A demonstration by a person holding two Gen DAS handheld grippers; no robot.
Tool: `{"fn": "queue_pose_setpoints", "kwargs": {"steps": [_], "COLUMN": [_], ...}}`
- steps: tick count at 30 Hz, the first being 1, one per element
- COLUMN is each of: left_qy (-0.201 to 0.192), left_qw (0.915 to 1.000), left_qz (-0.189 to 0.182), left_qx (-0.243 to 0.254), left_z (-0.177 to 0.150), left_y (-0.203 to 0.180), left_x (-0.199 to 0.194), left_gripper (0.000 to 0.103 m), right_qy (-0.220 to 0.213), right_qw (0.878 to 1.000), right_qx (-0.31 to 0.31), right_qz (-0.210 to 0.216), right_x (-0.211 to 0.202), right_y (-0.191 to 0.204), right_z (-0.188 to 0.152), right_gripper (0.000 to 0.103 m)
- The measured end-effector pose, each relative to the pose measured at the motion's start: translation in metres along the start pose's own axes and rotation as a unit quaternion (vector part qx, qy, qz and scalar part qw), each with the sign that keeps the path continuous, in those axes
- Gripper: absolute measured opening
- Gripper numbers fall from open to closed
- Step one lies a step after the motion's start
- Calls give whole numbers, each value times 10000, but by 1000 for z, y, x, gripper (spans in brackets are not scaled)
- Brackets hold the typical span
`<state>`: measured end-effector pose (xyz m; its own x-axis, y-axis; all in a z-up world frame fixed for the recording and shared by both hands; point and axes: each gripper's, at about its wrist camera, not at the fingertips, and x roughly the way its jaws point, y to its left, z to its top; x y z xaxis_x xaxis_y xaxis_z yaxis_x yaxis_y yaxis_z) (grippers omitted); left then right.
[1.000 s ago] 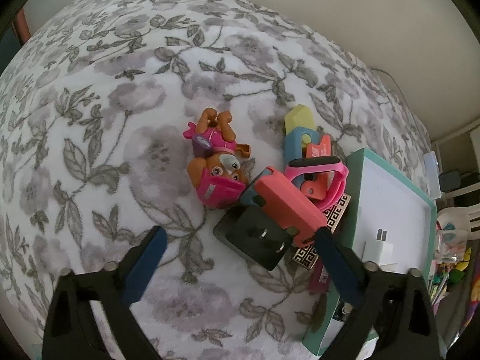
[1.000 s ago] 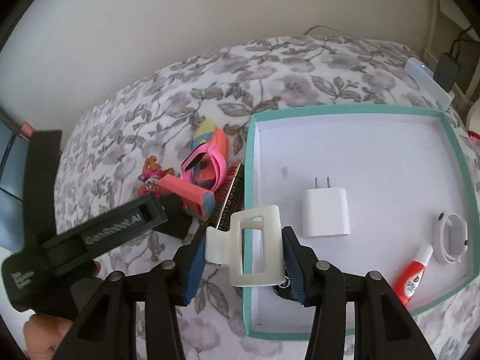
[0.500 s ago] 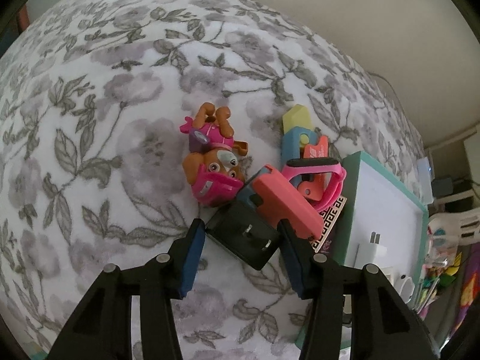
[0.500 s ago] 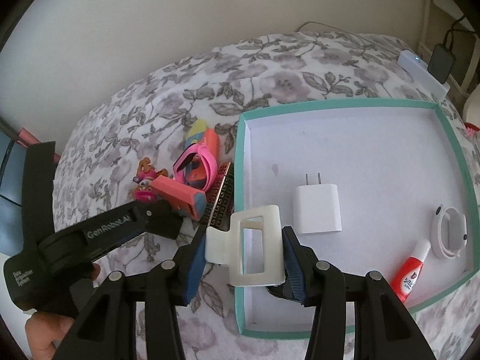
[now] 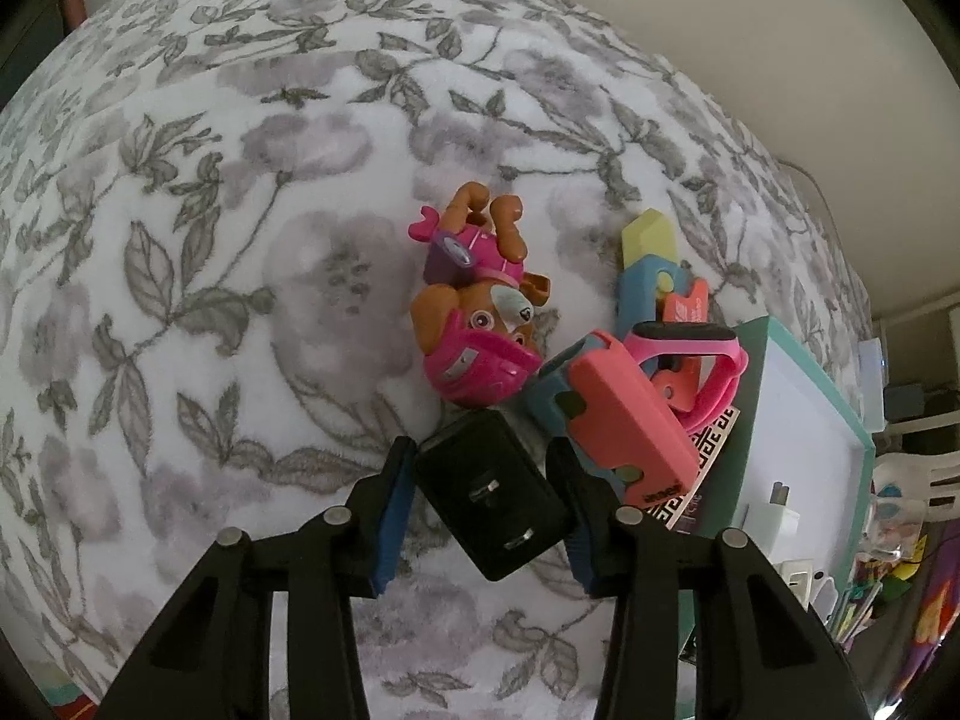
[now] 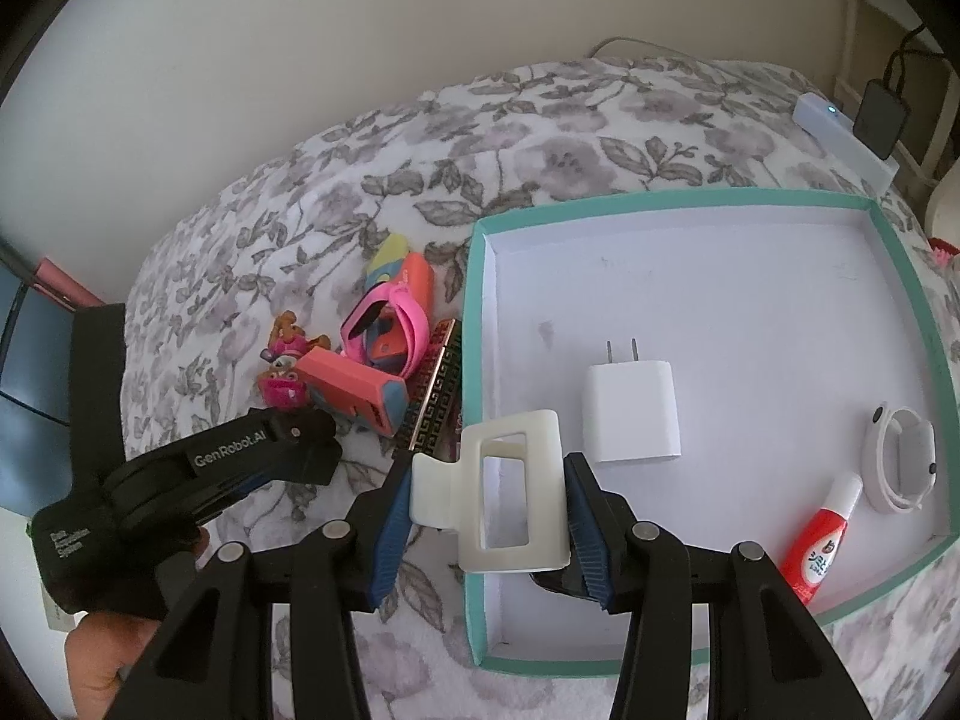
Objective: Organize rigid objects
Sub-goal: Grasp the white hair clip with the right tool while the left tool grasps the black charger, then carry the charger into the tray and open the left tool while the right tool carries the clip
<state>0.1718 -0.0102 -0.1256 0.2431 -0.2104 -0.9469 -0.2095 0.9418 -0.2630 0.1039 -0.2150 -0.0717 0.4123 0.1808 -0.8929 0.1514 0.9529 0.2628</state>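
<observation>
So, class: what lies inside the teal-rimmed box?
Inside the teal-rimmed box: a white plug adapter, a red glue tube and a white band. The white hair claw hides a dark item.

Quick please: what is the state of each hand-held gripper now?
Left hand-held gripper: closing on the black plastic charger.
Right hand-held gripper: shut on the cream plastic hair claw.

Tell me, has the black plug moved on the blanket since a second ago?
No. The black plug lies just below the pink dog toy, as before; only the left gripper has come around it, jaws closing.
</observation>
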Motion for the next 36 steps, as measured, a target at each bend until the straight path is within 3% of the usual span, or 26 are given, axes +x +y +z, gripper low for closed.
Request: {"fn": "queue_pose_setpoints", "kwargs": {"steps": [7,17,21,26,32,36], "left_qy": [-71,-722,-1022,-1300,-1021,-879], "left_qw": [9999,9966,9926,9807,9629,9485], "left_qz": [129,17,-213,-479,-627,-633], "left_qx": [46,399,619,1381,2418,2978], "left_z": [3,4,0,-18,-62,-89], "left_y": [-3,-20,-35,-82,-145,-175], "left_x": [-5,-50,-71,-89,-74,-63], "left_gripper": [45,45,45,45,45,45], "right_qy": [-28,-358,-555,-819,-1108,-1200], "right_qw": [10000,9988,9970,9906,9745,9688], "right_qx": [59,323,474,756,1327,1572], "right_qz": [4,-74,-245,-787,-1429,-1491], "right_x": [-2,-18,-28,-41,-59,-68], "right_y": [-3,-19,-32,-63,-117,-141], "right_z": [1,5,10,15,15,13], "right_gripper": [51,51,51,51,51,51]}}
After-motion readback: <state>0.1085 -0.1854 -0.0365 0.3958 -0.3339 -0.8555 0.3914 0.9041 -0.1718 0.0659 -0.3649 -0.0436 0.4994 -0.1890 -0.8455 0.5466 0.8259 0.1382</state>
